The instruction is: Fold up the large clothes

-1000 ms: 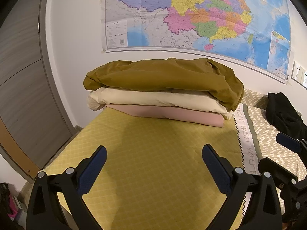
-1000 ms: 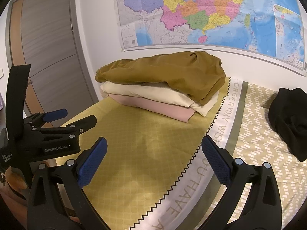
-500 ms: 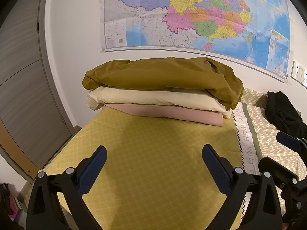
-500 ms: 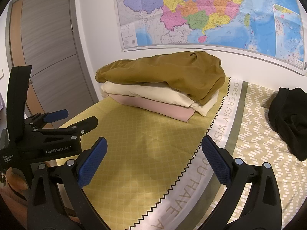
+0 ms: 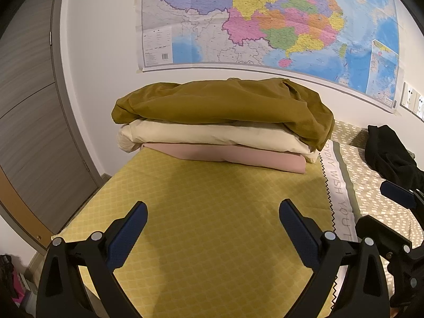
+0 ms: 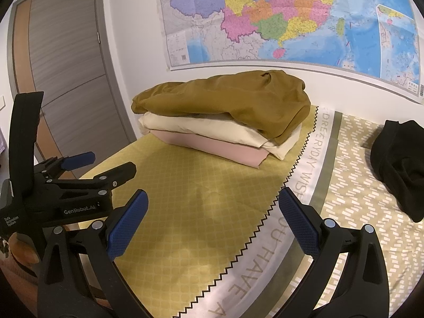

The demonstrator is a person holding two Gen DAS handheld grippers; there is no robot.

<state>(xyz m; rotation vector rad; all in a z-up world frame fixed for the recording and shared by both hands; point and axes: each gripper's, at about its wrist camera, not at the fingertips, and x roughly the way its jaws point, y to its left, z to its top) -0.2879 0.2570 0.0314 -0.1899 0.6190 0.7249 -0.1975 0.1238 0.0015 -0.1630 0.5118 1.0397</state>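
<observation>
A stack of folded clothes lies at the far end of the bed: an olive-brown garment [image 5: 222, 106] on a cream one [image 5: 212, 135] on a pink one [image 5: 228, 156]. The stack also shows in the right wrist view [image 6: 225, 106]. A crumpled black garment [image 5: 389, 153] lies on the bed at the right, also in the right wrist view [image 6: 397, 159]. My left gripper [image 5: 213, 228] is open and empty above the yellow cover. My right gripper [image 6: 213, 217] is open and empty, to the right of the left one.
The bed has a yellow diamond-pattern cover [image 5: 212, 212] with a lettered stripe [image 6: 299, 175]. A wall map [image 5: 265, 21] hangs behind the stack. A grey door [image 6: 66, 66] stands at the left. The bed's left edge [image 5: 87, 206] drops to the floor.
Both grippers stay open and nearly still; the left wrist view drifts very slightly. The clothes have not moved.
</observation>
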